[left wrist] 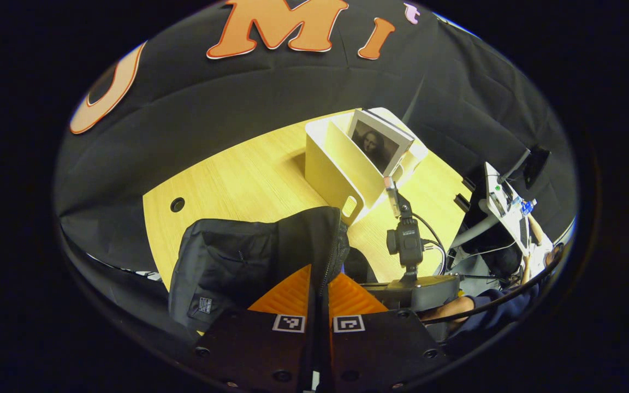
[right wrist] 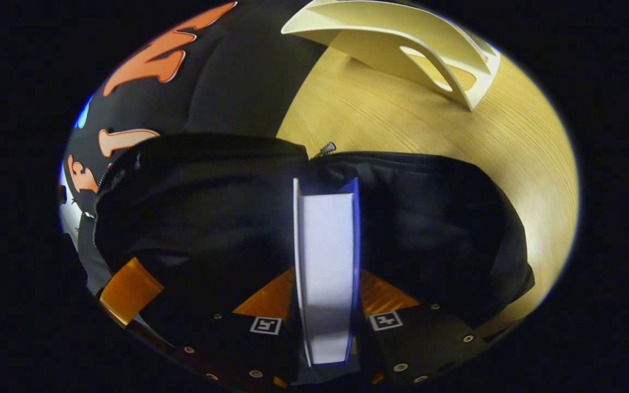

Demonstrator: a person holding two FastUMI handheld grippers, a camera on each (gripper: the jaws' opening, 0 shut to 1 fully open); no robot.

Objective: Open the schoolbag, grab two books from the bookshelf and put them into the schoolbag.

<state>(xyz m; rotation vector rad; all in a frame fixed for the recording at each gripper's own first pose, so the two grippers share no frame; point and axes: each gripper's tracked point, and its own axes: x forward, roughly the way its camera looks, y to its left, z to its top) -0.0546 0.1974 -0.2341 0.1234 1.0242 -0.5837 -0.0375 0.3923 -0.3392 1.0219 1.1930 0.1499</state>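
right tool [right wrist: 326, 305] pinches a blue-covered, white-paged book [right wrist: 326, 262] over the black schoolbag [right wrist: 429, 218]; left tool [left wrist: 319, 297] pinches its zippered edge.

A pale yellow wood-grain table [left wrist: 249, 180] with a rounded edge carries everything here — a small dark round hole [left wrist: 177, 204] is cut through its top near one side. On it rests a black fabric schoolbag [left wrist: 238, 262], slumped, its zipper edge showing. Beyond the schoolbag stands a cream-coloured plastic bookshelf [left wrist: 342, 164] with upright dividers and a cut-out handle slot — in the right gripper view the same bookshelf [right wrist: 402, 43] sits well apart from the schoolbag [right wrist: 429, 218].
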